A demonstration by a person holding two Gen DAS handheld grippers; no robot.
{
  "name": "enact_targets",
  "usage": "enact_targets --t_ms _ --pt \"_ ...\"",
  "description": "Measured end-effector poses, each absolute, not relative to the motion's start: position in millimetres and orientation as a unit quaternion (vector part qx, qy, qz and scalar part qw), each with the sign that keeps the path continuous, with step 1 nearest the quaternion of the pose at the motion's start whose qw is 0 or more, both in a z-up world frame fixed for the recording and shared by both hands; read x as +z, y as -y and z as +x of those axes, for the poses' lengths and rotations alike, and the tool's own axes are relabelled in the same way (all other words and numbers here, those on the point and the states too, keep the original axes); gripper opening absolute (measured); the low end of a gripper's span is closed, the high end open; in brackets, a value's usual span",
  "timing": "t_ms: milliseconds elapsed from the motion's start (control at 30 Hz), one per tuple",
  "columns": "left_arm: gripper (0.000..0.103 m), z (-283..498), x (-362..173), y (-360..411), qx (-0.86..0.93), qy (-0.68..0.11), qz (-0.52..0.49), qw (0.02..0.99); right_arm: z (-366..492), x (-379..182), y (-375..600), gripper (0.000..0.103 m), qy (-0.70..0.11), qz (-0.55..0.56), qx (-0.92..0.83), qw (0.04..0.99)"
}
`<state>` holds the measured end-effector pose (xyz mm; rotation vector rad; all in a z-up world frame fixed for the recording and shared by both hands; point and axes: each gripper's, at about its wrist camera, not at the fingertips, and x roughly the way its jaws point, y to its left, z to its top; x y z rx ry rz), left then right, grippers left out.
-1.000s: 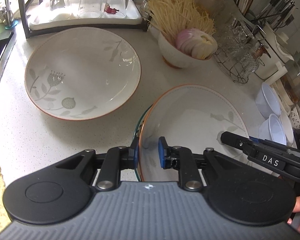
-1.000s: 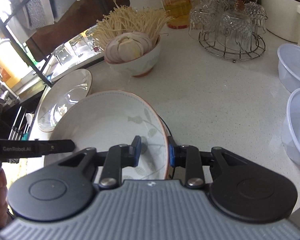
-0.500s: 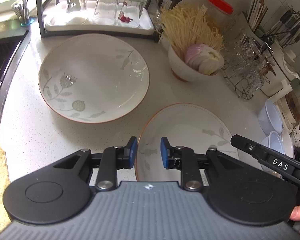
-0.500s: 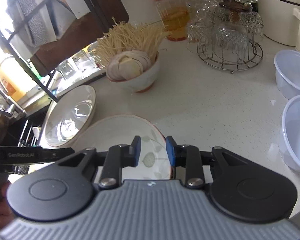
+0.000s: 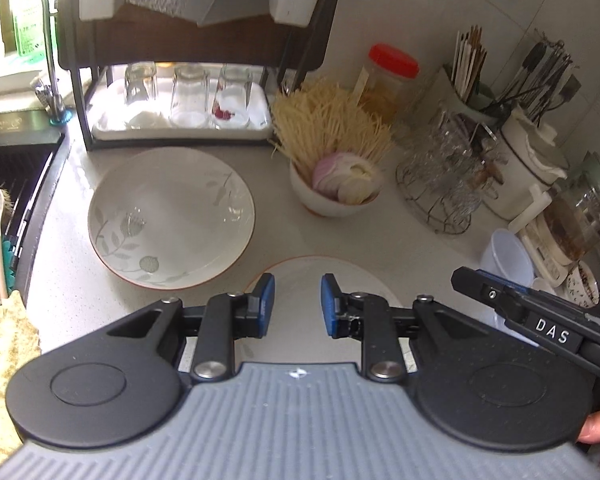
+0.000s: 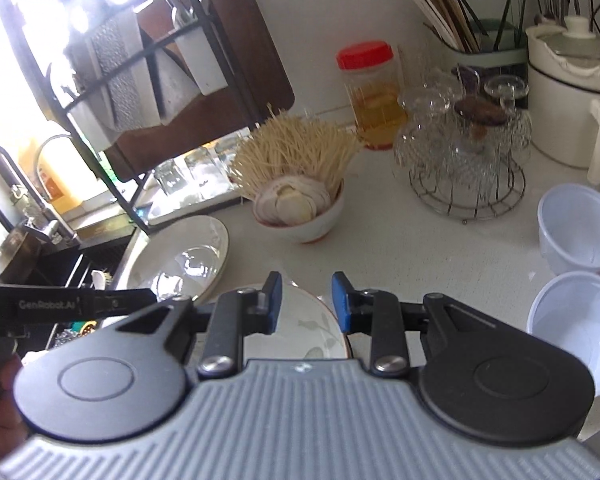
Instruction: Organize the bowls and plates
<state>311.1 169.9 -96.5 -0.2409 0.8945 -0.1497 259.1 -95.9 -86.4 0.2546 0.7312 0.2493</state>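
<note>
The dish rack (image 5: 188, 40) at the back of the counter serves as the landmark. Directly in front of it lies the big floral plate (image 5: 172, 216), flat on the counter (image 5: 420, 248), and nearer to the camera than that sits a second plate (image 5: 312, 276) of the same orange-rimmed pattern, also on the counter and apart from the first. To the right of the rack stands a small bowl (image 5: 328, 200) stuffed with noodles and onion slices, and further right again two translucent plastic bowls (image 6: 576, 232) wait near the glass stand.

Judging by this, the sorting is only partway: both plates lie separate, not stacked or racked, and the bowls look untouched.

The left gripper (image 5: 296, 304) hovers above the near plate with its blue pads parted by a modest gap; nothing sits between them and they press on nothing. The right gripper (image 6: 306, 304) is likewise slightly parted and empty, over the same plate's far edge. Whether a dark rim under that plate is another dish, the fisheye view does not let me say.
</note>
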Motion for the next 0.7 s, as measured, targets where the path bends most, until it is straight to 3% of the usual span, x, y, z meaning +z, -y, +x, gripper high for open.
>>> enact_targets --t_ms 300,700 --pt "0.028 273.1 -59.2 -157.2 -0.064 -0.402 -0.104 0.907 227.3 -60.6 96.1 0.031 -0.34 0.107 0.146 0.923" --pt "0.028 234.7 -51.7 -155.5 -0.047 -0.391 -0.112 0.912 207.3 -51.5 89.2 0.032 -0.339 0.078 0.166 0.923"
